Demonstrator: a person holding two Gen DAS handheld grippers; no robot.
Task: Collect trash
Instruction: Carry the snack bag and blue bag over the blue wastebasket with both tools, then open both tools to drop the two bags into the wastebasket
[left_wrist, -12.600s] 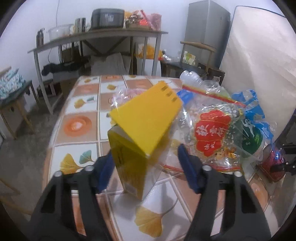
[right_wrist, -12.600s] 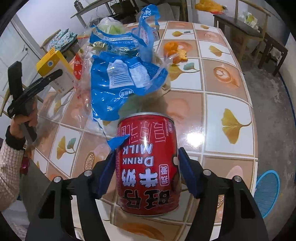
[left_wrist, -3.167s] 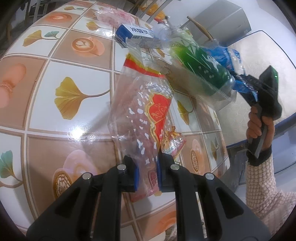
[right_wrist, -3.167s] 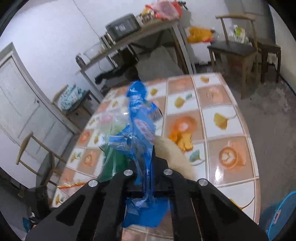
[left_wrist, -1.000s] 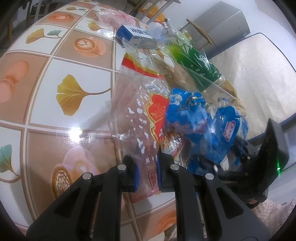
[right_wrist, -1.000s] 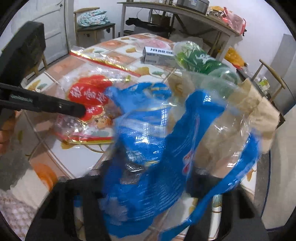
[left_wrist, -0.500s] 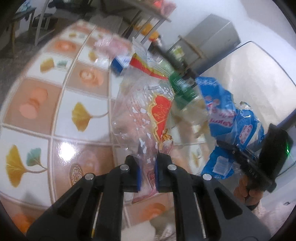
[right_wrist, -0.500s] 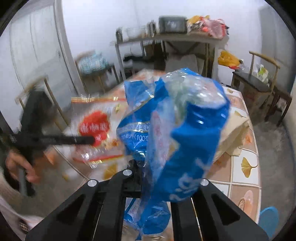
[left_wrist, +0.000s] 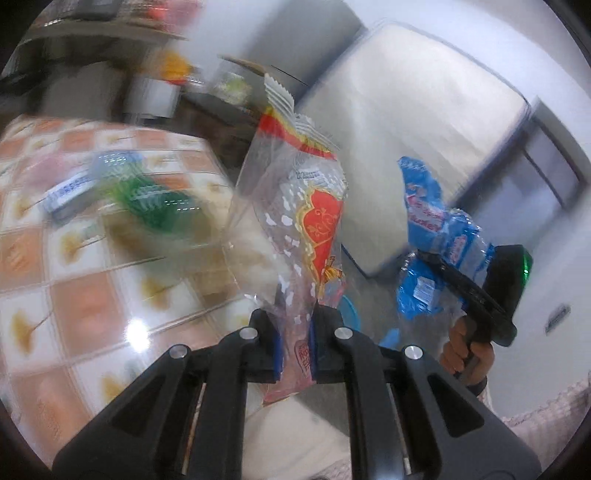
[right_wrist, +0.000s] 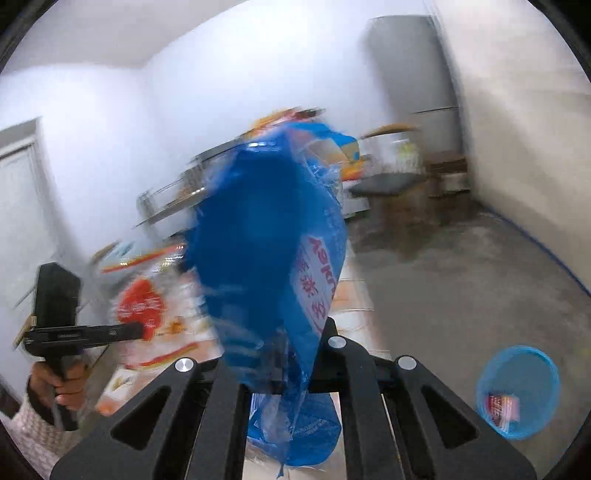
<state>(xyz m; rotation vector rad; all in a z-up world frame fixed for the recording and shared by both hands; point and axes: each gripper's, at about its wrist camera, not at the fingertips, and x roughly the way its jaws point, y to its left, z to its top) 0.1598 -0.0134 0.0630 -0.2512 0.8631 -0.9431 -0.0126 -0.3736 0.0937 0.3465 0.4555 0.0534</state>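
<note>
A: Quick one. Your left gripper (left_wrist: 294, 345) has its fingers pinched nearly closed on the bottom edge of the clear snack bag with the red heart label (left_wrist: 295, 221), held up off the tabletop (left_wrist: 85, 295). Your right gripper (right_wrist: 291, 373) is clamped tight on the blue plastic bag (right_wrist: 273, 258); its jaws have just been closing, with the bag between them.

B: So what do you want me to do with them?

A: Judging by the task, carry both to the blue basket (right_wrist: 517, 391) on the floor, right of your right gripper. It already holds a red wrapper (right_wrist: 503, 406). Keep both grips firm; thin film slips. Bring each bag right over the basket's mouth before you let go, one at a time, since loose bags drift as they fall.

B: Anything you can't read?

A: Plenty. The blue bag covers the right fingers' tips, so you can't see how much film is pinched. The clear bag's lower end hangs below the left fingers, out of clear sight. Further off, everything is smeared: a green bottle (left_wrist: 155, 206) and a blue-and-white box (left_wrist: 70, 192) are on the tabletop, details unreadable. In the left wrist view the basket is only a blue sliver behind the bag. Far shelf and furniture are just blur.
</note>
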